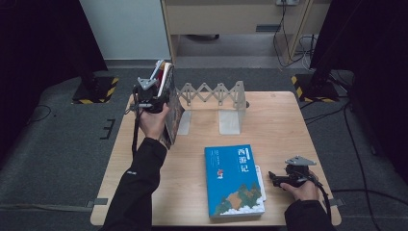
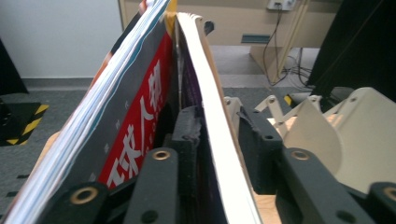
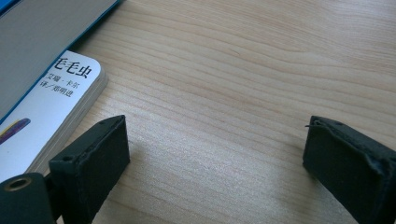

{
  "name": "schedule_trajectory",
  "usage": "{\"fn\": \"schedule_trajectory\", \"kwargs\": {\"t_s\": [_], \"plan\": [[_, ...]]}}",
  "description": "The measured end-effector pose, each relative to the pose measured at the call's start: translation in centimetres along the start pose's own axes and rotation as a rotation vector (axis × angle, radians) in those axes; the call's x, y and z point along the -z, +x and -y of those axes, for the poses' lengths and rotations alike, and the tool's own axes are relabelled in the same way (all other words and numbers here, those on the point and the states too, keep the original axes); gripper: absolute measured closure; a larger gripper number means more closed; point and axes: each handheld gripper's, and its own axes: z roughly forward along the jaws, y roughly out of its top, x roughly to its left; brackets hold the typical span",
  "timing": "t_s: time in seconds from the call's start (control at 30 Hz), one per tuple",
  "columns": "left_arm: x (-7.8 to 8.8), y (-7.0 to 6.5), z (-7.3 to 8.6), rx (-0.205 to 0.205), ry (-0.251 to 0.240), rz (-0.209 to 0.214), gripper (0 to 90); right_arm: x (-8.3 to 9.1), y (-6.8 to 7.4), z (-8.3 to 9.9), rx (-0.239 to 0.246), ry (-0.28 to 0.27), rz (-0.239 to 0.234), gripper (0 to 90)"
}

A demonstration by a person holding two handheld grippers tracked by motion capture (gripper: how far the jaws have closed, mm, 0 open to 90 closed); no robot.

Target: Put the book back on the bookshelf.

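My left gripper (image 1: 162, 98) is up at the table's back left, beside a row of upright books (image 1: 172, 94). Its jaws stand on either side of a thin book with white page edges (image 2: 219, 140), and a slim gap shows at the right pad. A red and grey book (image 2: 140, 121) leans just left of it. A blue book (image 1: 234, 180) lies flat at the front, on top of a small white book (image 1: 260, 180). My right gripper (image 1: 273, 178) rests low on the table to the right of them, open and holding nothing (image 3: 215, 149), with the white book's corner (image 3: 60, 88) by its left jaw.
A white folding book rack (image 1: 216, 94) stands along the back of the wooden table (image 1: 279, 120), and its plates show right of the held book (image 2: 345, 135). Cables and yellow-black stand feet lie on the floor behind.
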Motion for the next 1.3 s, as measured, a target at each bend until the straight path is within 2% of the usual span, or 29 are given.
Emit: {"fn": "schedule_trajectory", "kwargs": {"t_s": [0.23, 0.47, 0.73, 0.97, 1.0, 1.1, 1.3], "plan": [[2.5, -0.2, -0.3, -0.02, -0.045, 0.01, 63.2, 0.0, 0.0, 0.0, 0.0, 0.0, 0.0, 7.3], [5.3, -0.5, -0.5, -0.048, -0.071, 0.062, 57.4, 0.0, 0.0, 0.0, 0.003, 0.001, 0.001, 7.0], [8.2, -0.7, 0.5, -0.079, -0.104, 0.113, 51.2, 0.0, 0.0, 0.0, 0.002, 0.002, 0.001, 6.9], [9.8, -0.6, 3.0, -0.062, -0.091, 0.18, 46.3, 0.0, 0.0, -0.1, -0.007, 0.012, 0.004, 6.6], [9.9, -0.6, 3.5, -0.065, -0.087, 0.179, 46.0, 0.0, 0.0, -0.2, -0.006, 0.019, 0.005, 7.1], [10.0, -0.4, 4.6, -0.063, -0.067, 0.186, 43.9, 0.2, -0.1, -0.4, -0.013, 0.032, 0.011, 10.8], [9.5, -0.2, 7.4, -0.054, -0.011, 0.222, 40.7, 0.4, -0.1, -0.6, -0.058, 0.02, 0.011, 12.4]]}}
